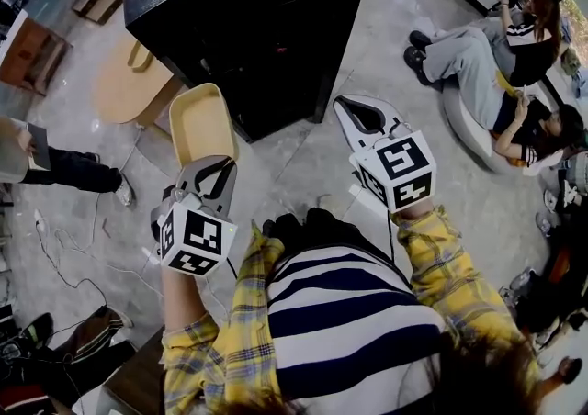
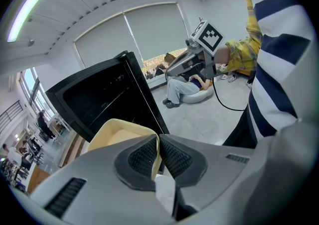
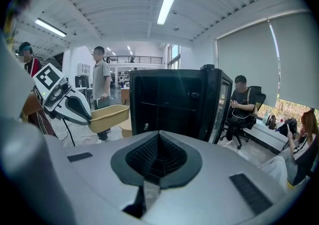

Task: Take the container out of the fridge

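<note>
A shallow beige plastic container [image 1: 201, 122] hangs in the air just outside the black fridge [image 1: 248, 18]. My left gripper [image 1: 209, 167] is shut on the near rim of the container [image 2: 115, 134], its pads clamping the thin wall. From the right gripper view the container [image 3: 105, 116] shows to the left of the fridge [image 3: 172, 102], held level. My right gripper [image 1: 360, 117] is shut with nothing in it, pointing at the fridge's front from a little to the right of the container.
The fridge stands on a grey floor. Two people sit on a low white seat [image 1: 469, 119] at the right. Another person [image 1: 64, 168] stands at the left. A round wooden table [image 1: 124, 87] is beside the fridge. Cables [image 1: 69, 257] lie on the floor.
</note>
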A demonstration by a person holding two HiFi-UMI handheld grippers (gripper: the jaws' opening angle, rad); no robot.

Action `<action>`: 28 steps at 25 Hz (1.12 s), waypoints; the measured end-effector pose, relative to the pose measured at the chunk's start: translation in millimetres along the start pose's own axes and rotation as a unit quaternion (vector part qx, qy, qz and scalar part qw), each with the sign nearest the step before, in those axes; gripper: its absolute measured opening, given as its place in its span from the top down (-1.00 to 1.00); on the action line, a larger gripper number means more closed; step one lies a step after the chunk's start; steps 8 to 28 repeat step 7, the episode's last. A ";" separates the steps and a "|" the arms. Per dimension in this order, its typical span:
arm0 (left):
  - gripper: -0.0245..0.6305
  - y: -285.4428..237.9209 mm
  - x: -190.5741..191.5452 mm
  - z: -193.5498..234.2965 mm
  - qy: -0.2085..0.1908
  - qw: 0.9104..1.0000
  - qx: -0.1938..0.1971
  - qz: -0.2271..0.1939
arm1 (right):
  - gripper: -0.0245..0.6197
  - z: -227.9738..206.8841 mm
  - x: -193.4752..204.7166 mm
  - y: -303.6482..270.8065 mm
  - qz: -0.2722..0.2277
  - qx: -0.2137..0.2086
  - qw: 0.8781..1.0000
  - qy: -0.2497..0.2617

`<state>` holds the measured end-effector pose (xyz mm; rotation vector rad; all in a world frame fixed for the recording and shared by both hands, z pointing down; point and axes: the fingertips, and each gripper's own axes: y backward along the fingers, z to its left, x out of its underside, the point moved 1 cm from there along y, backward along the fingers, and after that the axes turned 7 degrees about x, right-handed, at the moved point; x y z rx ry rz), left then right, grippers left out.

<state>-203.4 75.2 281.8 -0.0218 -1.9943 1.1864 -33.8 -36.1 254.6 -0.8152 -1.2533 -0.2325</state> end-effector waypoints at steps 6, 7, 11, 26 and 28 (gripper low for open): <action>0.83 -2.0 -7.4 -1.9 -0.007 1.000 0.000 0.001 | 0.84 3.0 -5.8 2.4 -0.003 -0.011 1.000 -0.007; 0.83 -2.1 -8.7 -2.9 -0.007 1.000 0.000 0.001 | 0.84 3.7 -6.6 3.2 -0.003 -0.014 1.000 -0.008; 0.83 -2.1 -8.7 -2.9 -0.007 1.000 0.000 0.001 | 0.84 3.7 -6.6 3.2 -0.003 -0.014 1.000 -0.008; 0.83 -2.1 -8.7 -2.9 -0.007 1.000 0.000 0.001 | 0.84 3.7 -6.6 3.2 -0.003 -0.014 1.000 -0.008; 0.83 -2.1 -8.7 -2.9 -0.007 1.000 0.000 0.001 | 0.84 3.7 -6.6 3.2 -0.003 -0.014 1.000 -0.008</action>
